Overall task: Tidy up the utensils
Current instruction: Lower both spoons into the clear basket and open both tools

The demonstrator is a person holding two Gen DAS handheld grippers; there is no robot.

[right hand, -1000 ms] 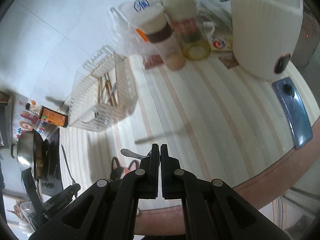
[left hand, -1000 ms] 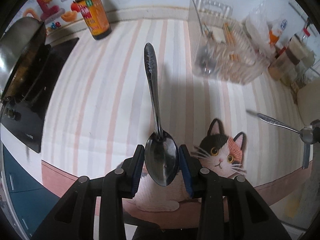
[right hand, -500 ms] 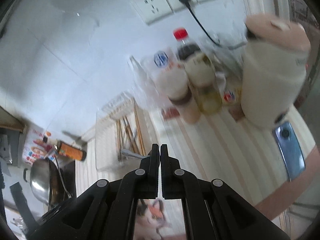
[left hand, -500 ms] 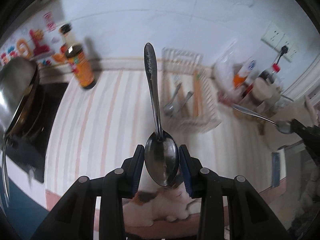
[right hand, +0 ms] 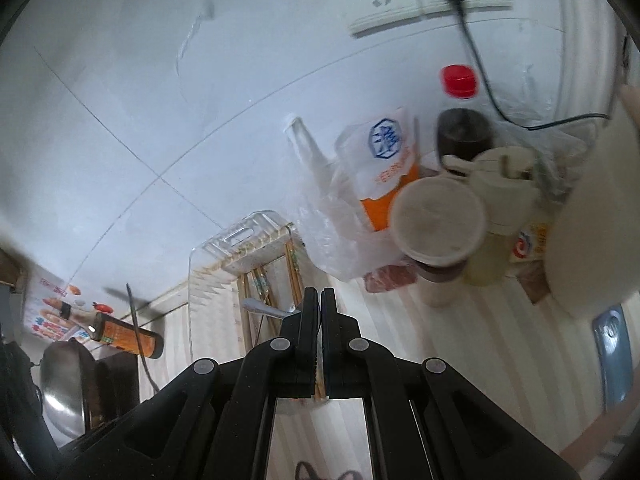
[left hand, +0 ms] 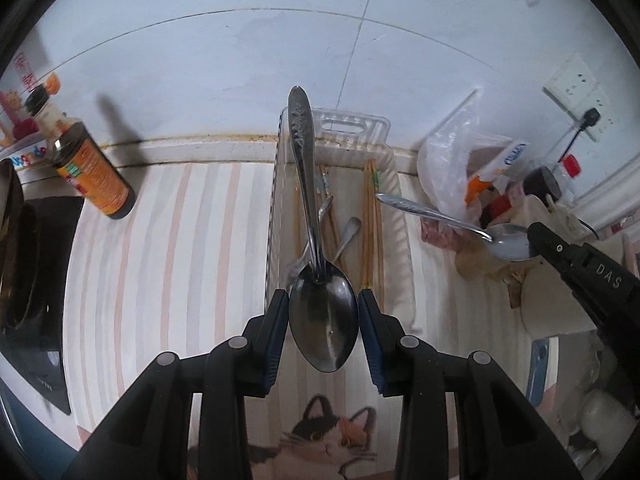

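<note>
My left gripper (left hand: 323, 320) is shut on the bowl of a steel spoon (left hand: 308, 208) whose handle points forward over a clear plastic utensil tray (left hand: 340, 124). The tray holds wooden chopsticks (left hand: 370, 216) and a couple of spoons (left hand: 348, 232). My right gripper (right hand: 320, 308) is shut on a second steel spoon (right hand: 264, 309); its handle sticks out left over the tray (right hand: 240, 236). In the left wrist view the right gripper (left hand: 532, 236) holds that spoon (left hand: 432, 213) by the bowl, at the tray's right.
A brown sauce bottle (left hand: 94, 172) and a black stove (left hand: 28, 280) with a steel pan (right hand: 62, 388) are at the left. Plastic bags (right hand: 380, 184), jars (right hand: 440, 228), a bottle and a white kettle (right hand: 596, 232) crowd the right. A blue phone (right hand: 612, 352) lies near the counter's edge.
Both grippers rose and tilted up toward the wall. They now hold their spoons above the tray, the left closer over it than before. Both grips are unchanged.
</note>
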